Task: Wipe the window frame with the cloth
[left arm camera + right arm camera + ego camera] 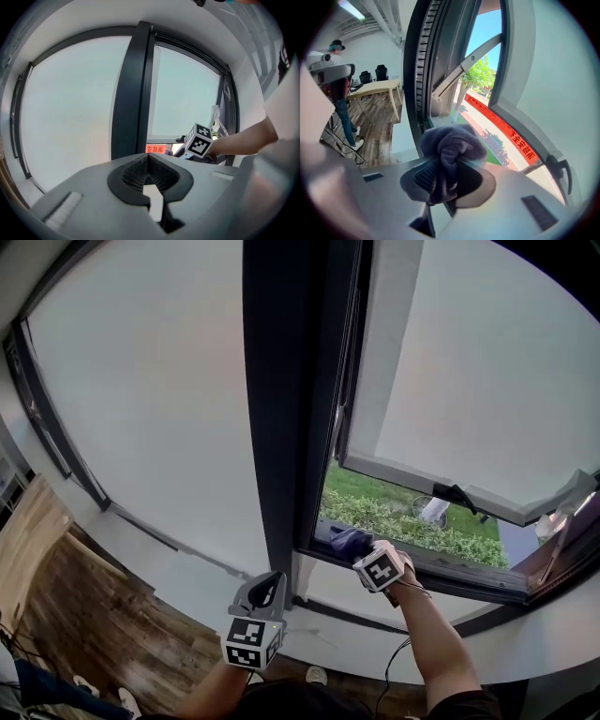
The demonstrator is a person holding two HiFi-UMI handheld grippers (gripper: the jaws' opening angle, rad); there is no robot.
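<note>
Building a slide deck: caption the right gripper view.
Right gripper, jaws shut on a bunched dark cloth, beside the open window frame.

Your cloth (450,143) is dark grey-blue, the window frame (281,427) is black, your left gripper (149,174) and your right gripper (443,172) are both grey with black-and-white square patterns on them, the floor (122,634) is streaky brown wood, and the grass (361,486) outside is green.

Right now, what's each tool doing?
Left tool: shut, holding nothing.
Right tool: shut on the cloth.
</note>
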